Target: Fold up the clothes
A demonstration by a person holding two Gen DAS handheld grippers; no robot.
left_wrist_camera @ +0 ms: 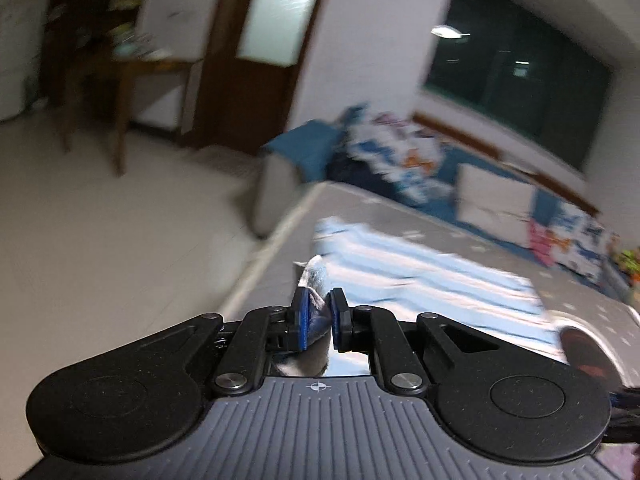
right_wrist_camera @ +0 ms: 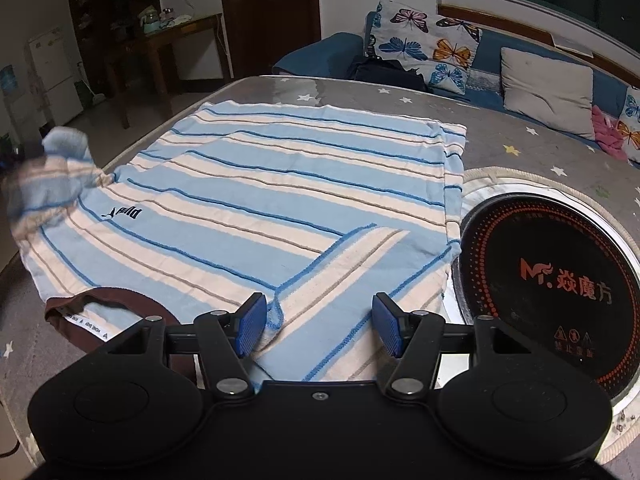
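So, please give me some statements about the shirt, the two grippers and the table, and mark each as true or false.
1. The left gripper is shut on fabric of the striped shirt. True.
2. The right gripper pinches the shirt. False: its jaws stand open, the folded sleeve loose between them.
3. The shirt is plain red. False: it has light blue and cream stripes.
4. A round black cooktop lies beside the shirt. True.
5. The shirt lies on the floor. False: it lies on the table.
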